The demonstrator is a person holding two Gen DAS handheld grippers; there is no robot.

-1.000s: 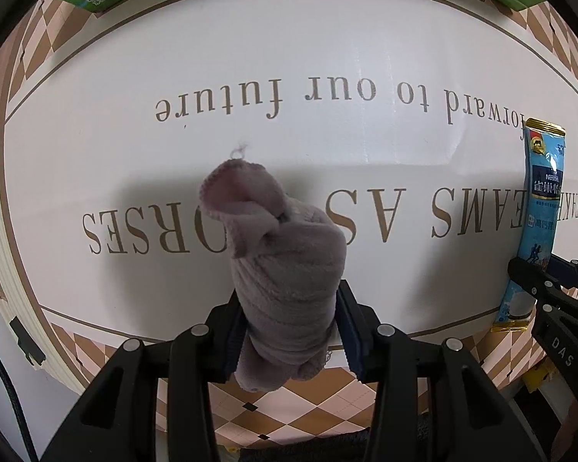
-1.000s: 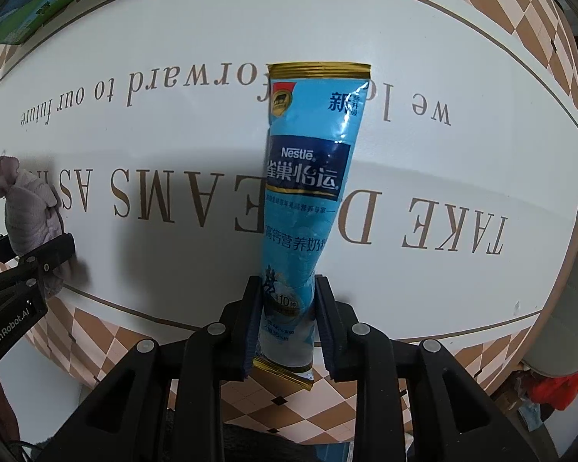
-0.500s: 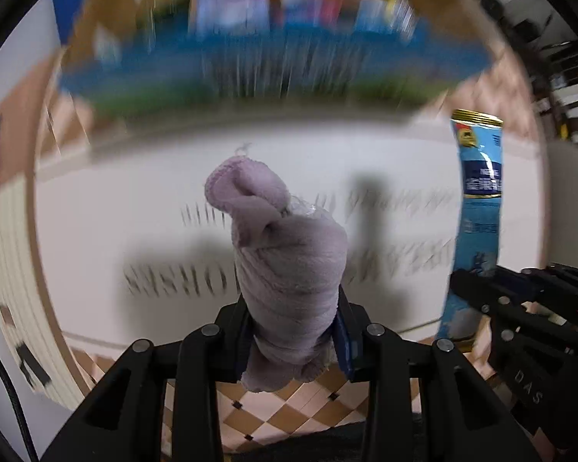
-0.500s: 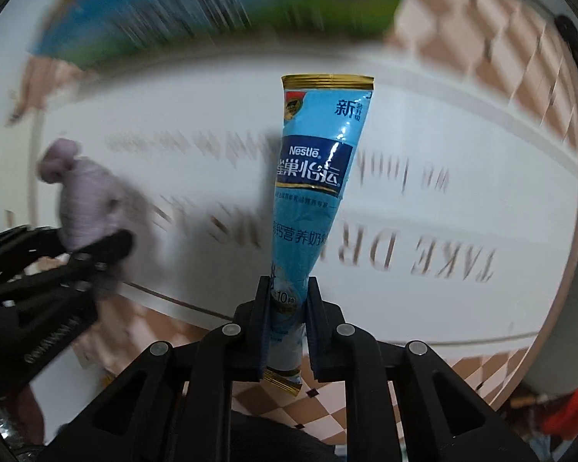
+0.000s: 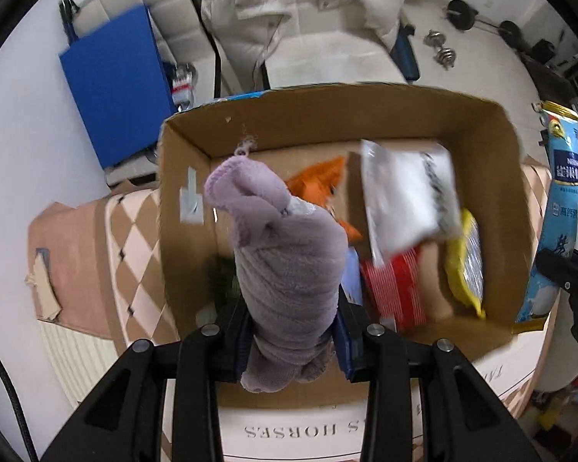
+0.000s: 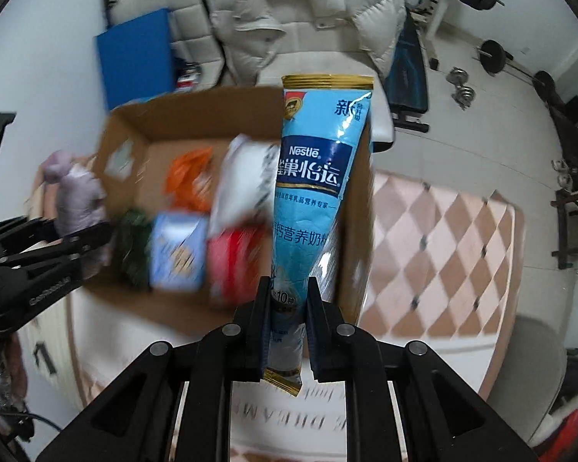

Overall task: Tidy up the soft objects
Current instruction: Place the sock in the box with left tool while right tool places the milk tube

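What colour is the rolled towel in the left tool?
Pale lilac-grey towel; the left wrist view shows it best.

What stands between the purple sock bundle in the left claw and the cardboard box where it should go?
Nothing visible does. The rolled purple fleece sock bundle is held over the open brown cardboard box, which has no lid. Packets already lie inside, mostly to the right; the bottom under the bundle is hidden.

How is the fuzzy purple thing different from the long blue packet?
The purple sock bundle is plump, fuzzy and rolled up; the blue Nestle packet is long, flat, shiny and printed with writing. The bundle sits in the left gripper, in front of the cardboard box interior; the packet sits in the right gripper, near the box's right side. Both are pinched at their lower ends and stand upright.
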